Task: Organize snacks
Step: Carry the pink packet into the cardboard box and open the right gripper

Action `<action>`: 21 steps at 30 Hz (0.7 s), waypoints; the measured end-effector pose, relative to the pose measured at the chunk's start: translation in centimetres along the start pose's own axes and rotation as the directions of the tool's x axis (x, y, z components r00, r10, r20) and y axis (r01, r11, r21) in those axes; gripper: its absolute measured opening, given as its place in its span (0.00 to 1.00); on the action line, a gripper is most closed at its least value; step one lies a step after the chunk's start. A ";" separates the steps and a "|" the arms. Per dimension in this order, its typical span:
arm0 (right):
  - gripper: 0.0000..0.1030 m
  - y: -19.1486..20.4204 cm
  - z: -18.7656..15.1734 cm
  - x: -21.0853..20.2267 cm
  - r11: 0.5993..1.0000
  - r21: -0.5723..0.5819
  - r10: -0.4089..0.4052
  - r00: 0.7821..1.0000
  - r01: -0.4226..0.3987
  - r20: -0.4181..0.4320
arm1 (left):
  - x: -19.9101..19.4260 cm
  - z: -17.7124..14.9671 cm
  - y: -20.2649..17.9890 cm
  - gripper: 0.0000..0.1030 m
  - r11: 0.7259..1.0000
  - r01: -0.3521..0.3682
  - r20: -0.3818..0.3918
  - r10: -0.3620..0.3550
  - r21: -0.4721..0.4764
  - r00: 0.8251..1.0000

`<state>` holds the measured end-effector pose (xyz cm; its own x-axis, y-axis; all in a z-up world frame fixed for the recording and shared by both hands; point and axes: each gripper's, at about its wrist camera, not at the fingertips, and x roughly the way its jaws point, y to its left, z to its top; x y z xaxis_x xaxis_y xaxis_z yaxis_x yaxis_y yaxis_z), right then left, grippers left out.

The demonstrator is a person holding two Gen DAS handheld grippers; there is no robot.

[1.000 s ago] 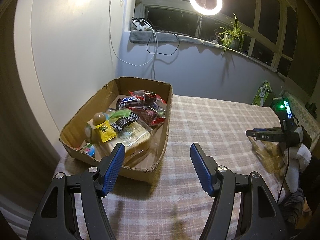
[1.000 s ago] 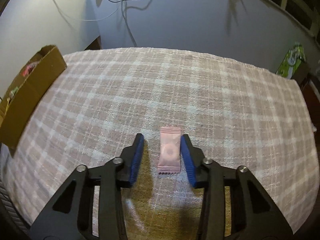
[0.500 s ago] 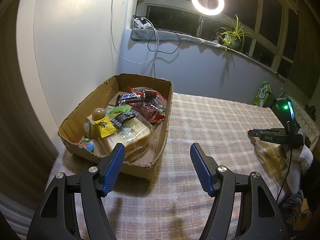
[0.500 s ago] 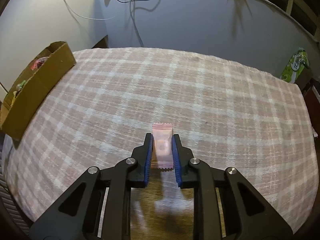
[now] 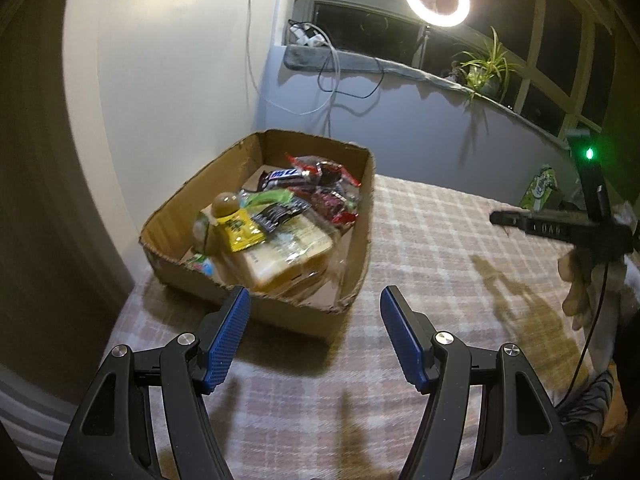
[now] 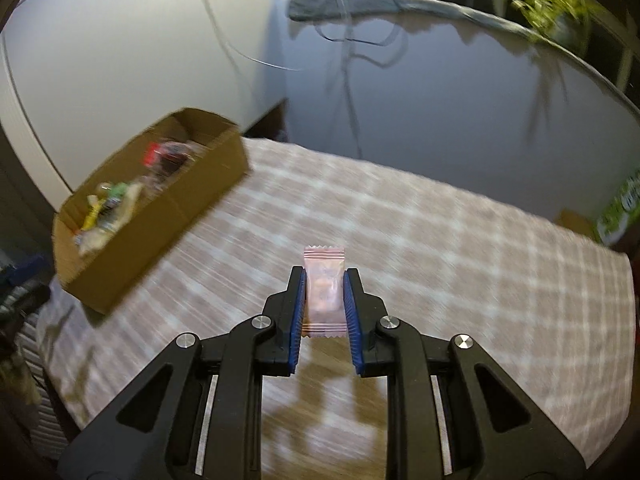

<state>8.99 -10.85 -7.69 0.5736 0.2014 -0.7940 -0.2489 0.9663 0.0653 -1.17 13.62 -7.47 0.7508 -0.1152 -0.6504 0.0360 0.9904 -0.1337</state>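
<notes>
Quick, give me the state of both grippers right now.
Left gripper: open, holding nothing.
Right gripper: closed on the pink candy.

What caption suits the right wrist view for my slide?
Right hand-held gripper carries a pink candy toward the snack box.

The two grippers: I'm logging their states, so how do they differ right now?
The right gripper is shut on a pink candy packet; the left gripper is open and holds nothing. The left faces the cardboard box closely; the right sees the box off to its left. Both have blue pads.
</notes>
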 end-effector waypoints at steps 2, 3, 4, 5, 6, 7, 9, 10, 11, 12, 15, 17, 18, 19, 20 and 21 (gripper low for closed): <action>0.19 1.8 1.2 0.1 0.999 -0.031 0.030 0.999 -0.030 0.013 | 0.0 -0.1 0.3 0.65 1.000 -0.007 -0.003 0.007 -0.003 1.000; 0.19 2.7 1.8 0.2 0.998 -0.045 0.041 0.999 -0.040 0.020 | -0.1 -0.1 0.5 0.65 1.000 -0.009 -0.004 0.009 -0.006 1.000; 0.19 3.6 2.2 0.2 0.997 -0.060 0.052 0.998 -0.050 0.027 | -0.2 -0.1 0.7 0.65 1.000 -0.012 -0.003 0.012 -0.008 1.000; 0.19 4.5 2.8 0.2 0.995 -0.076 0.064 0.997 -0.061 0.035 | -0.2 -0.2 0.8 0.65 1.000 -0.014 -0.003 0.014 -0.010 1.000; 0.19 5.3 3.2 0.1 0.993 -0.091 0.075 0.996 -0.071 0.041 | -0.3 -0.2 1.0 0.65 1.000 -0.017 -0.003 0.017 -0.011 1.000; 0.19 6.2 3.7 0.2 0.991 -0.107 0.088 0.995 -0.083 0.045 | -0.4 -0.3 1.1 0.65 1.000 -0.020 -0.003 0.020 -0.013 1.000; 0.19 8.0 4.6 0.4 0.986 -0.138 0.107 0.993 -0.099 0.051 | -0.5 -0.3 1.4 0.65 1.000 -0.023 -0.003 0.023 -0.018 1.000; 0.19 8.8 4.9 0.6 0.982 -0.152 0.117 0.992 -0.108 0.052 | -0.4 -0.3 1.5 0.65 1.000 -0.025 -0.003 0.025 -0.020 1.000; 0.19 9.6 5.2 0.7 0.979 -0.165 0.129 0.990 -0.118 0.054 | -0.4 -0.3 1.7 0.65 0.999 -0.028 -0.003 0.028 -0.023 1.000; 0.19 10.1 5.4 0.7 0.977 -0.173 0.137 0.989 -0.126 0.055 | -0.5 -0.3 1.9 0.65 0.999 -0.029 -0.002 0.029 -0.027 1.000; 0.19 12.3 6.0 1.1 0.964 -0.206 0.180 0.982 -0.166 0.050 | -0.7 -0.4 2.2 0.65 0.999 -0.033 0.001 0.033 -0.035 0.999; 0.19 13.9 6.3 1.5 0.952 -0.233 0.211 0.977 -0.196 0.039 | -0.8 -0.3 2.4 0.65 0.999 -0.036 0.003 0.036 -0.041 0.999; 0.19 14.5 6.4 1.6 0.949 -0.243 0.218 0.975 -0.203 0.036 | -0.8 -0.3 2.5 0.65 0.998 -0.038 0.004 0.038 -0.043 0.999; 0.20 15.1 6.4 1.8 0.944 -0.253 0.227 0.973 -0.212 0.031 | -0.8 -0.3 2.6 0.65 0.998 -0.039 0.006 0.039 -0.047 0.999; 0.20 15.6 6.5 1.9 0.940 -0.260 0.233 0.972 -0.219 0.025 | -0.9 -0.3 2.7 0.65 0.998 -0.041 0.007 0.041 -0.051 0.999; 0.20 16.0 6.5 2.0 0.938 -0.265 0.240 0.971 -0.225 0.023 | -1.0 -0.3 2.8 0.65 0.998 -0.042 0.008 0.043 -0.053 0.999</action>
<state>11.21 6.04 -4.27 0.5152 0.4309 -0.7408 -0.5695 0.8181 0.0798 -1.97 16.44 -7.43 0.7571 -0.0723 -0.6493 -0.0307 0.9888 -0.1459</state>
